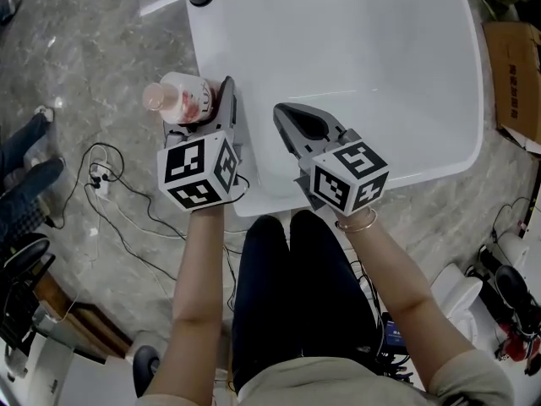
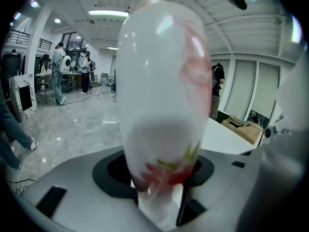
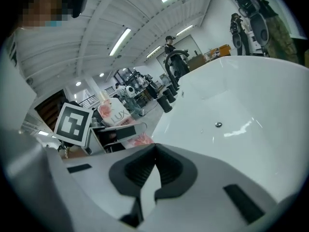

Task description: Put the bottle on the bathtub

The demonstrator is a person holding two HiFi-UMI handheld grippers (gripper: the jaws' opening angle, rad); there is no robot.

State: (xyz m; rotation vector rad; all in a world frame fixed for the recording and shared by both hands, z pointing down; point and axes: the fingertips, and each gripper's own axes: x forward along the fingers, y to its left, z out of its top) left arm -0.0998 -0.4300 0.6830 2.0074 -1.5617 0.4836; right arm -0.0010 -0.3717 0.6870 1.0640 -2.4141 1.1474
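"Left claw (image 1: 207,100) is clamped round the bottle (image 1: 177,96), just beside the bathtub (image 1: 279,194) rim. Right claw (image 1: 286,117) is closed and empty."

"Best bring it over the flat rim, upright, before letting go."

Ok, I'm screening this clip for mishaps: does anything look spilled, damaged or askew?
Nothing stands out. The bottle is intact and capped in the left gripper, beside the bathtub corner and not yet on it; no spill shows. The right gripper is shut and empty at the near rim.
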